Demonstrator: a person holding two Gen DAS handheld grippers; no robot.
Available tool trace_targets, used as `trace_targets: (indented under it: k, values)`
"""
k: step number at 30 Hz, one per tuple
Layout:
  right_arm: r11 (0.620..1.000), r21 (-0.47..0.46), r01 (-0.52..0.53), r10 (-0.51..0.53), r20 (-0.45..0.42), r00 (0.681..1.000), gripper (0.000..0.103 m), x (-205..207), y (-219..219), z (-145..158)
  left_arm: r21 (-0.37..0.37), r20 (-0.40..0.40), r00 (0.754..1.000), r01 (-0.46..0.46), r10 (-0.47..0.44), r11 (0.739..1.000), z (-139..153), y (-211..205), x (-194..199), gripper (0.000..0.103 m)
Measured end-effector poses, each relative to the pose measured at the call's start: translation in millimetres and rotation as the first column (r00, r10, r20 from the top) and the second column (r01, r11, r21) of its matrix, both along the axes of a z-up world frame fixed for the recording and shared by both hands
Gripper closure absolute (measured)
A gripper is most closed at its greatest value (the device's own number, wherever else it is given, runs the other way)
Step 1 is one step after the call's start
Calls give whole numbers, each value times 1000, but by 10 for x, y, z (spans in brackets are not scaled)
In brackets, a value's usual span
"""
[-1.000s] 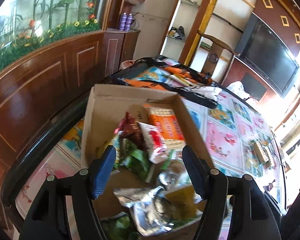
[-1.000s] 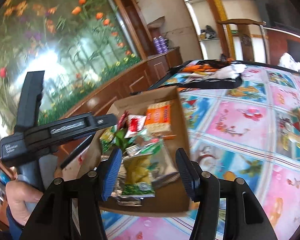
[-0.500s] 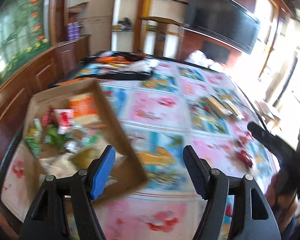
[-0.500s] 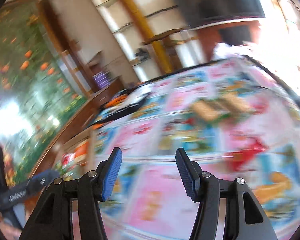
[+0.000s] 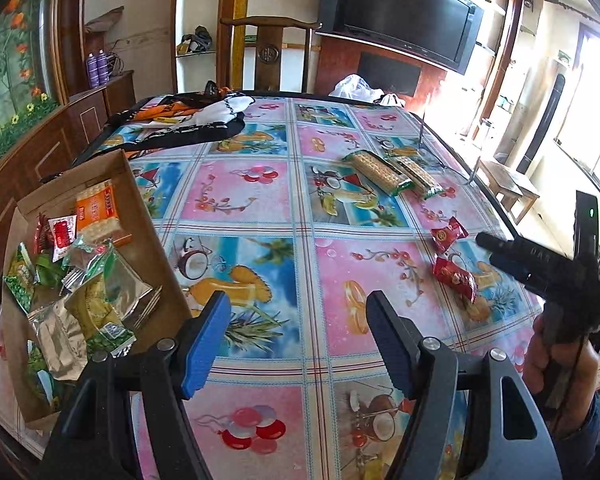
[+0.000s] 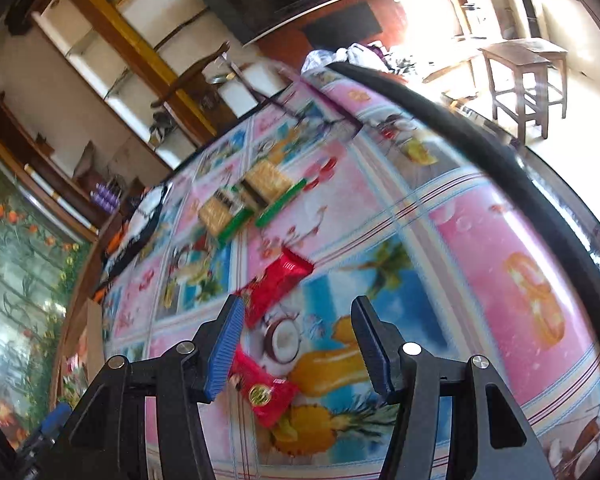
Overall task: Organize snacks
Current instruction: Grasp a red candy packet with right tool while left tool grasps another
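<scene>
My right hand-held gripper (image 6: pixel 298 344) hung wide open, empty, above two red snack packets (image 6: pixel 274 290) on the counter (image 6: pixel 480 240); my left hand-held gripper (image 5: pixel 298 338) gaped empty too.

Loose on tablecloth — two red snack packets (image 5: pixel 449 233) (image 5: pixel 455 277) near right, two long cracker packs (image 5: pixel 376 171) (image 5: pixel 417 174) far right. One cardboard box (image 5: pixel 140 216) at left — packets inside heaped, count unclear.

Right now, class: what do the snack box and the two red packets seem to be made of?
Box: brown corrugated cardboard by its look, matte with folded walls. Red packets: apparently glossy plastic or foil film, crinkled with crimped ends.
</scene>
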State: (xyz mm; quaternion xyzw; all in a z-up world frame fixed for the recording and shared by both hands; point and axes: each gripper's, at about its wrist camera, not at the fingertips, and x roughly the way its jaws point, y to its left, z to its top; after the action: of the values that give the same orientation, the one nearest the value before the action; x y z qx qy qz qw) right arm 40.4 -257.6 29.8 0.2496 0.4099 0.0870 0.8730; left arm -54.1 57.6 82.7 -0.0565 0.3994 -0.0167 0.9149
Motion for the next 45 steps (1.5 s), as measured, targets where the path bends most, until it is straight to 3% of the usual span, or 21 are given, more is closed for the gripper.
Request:
trace_targets:
  k: [5, 7, 9, 10, 11, 12, 15, 18, 22, 28, 32, 34, 37, 39, 42, 45]
  values:
    - [991, -35, -132, 132, -16, 991, 43, -94, 344, -74, -13, 2, 1000, -17, 17, 1000, 46, 85, -13, 34]
    - [973, -13, -230, 230, -15, 973, 43, -116, 505, -98, -11, 6, 1000, -20, 20, 1000, 67, 92, -15, 34]
    - [923, 88, -375, 376, 1, 926, 42, -117, 661, -116, -9, 4, 1000, -19, 19, 1000, 79, 97, -16, 34]
    - [876, 195, -442, 447, 20, 894, 42, -103, 692, -132, -8, 4, 1000, -19, 19, 1000, 78, 96, -16, 34]
    - [844, 275, -461, 467, 46, 883, 42, -92, 671, -130, -6, 1, 1000, -17, 17, 1000, 76, 95, -12, 33]
    - [842, 305, -446, 446, 73, 892, 42, -79, 600, -103, -1, -5, 1000, -13, 13, 1000, 73, 90, -2, 33]
    - [931, 218, -294, 285, 75, 956, 42, -17, 321, -38, -1, -18, 1000, -3, 3, 1000, 34, 66, 39, 33]
    - [968, 172, -180, 173, 58, 983, 42, 42, 98, -32, -17, -47, 999, 20, -21, 1000, -60, 9, 121, 33]
    - [986, 136, -99, 95, 32, 995, 42, 199, -132, -33, -46, -81, 991, 105, -109, 993, -206, -212, 309, 33]
    - [992, 100, -71, 76, -38, 996, 42, 371, -168, -120, 10, -130, 958, 258, -254, 966, -453, -713, 711, 33]
    - [993, 92, -77, 83, -57, 995, 43, 498, -52, -171, 101, -152, 943, 312, -295, 945, -623, -982, 885, 37]
    - [993, 60, -99, 102, -56, 993, 42, 543, 45, -164, 135, -164, 942, 314, -292, 940, -710, -1038, 947, 54]
    - [988, 0, -152, 152, -52, 987, 42, 605, 289, -145, 140, -124, 954, 289, -273, 947, -738, -964, 992, 62]
    - [978, -69, -198, 195, -47, 980, 42, 654, 505, -130, 147, -110, 964, 256, -242, 955, -746, -861, 1035, 74]
    - [933, -240, -268, 266, -44, 963, 42, 704, 937, -115, 166, -93, 980, 190, -176, 968, -748, -671, 1098, 76]
    - [875, -349, -335, 339, -50, 939, 42, 685, 1249, -141, 139, -83, 985, 164, -153, 977, -744, -537, 1115, 76]
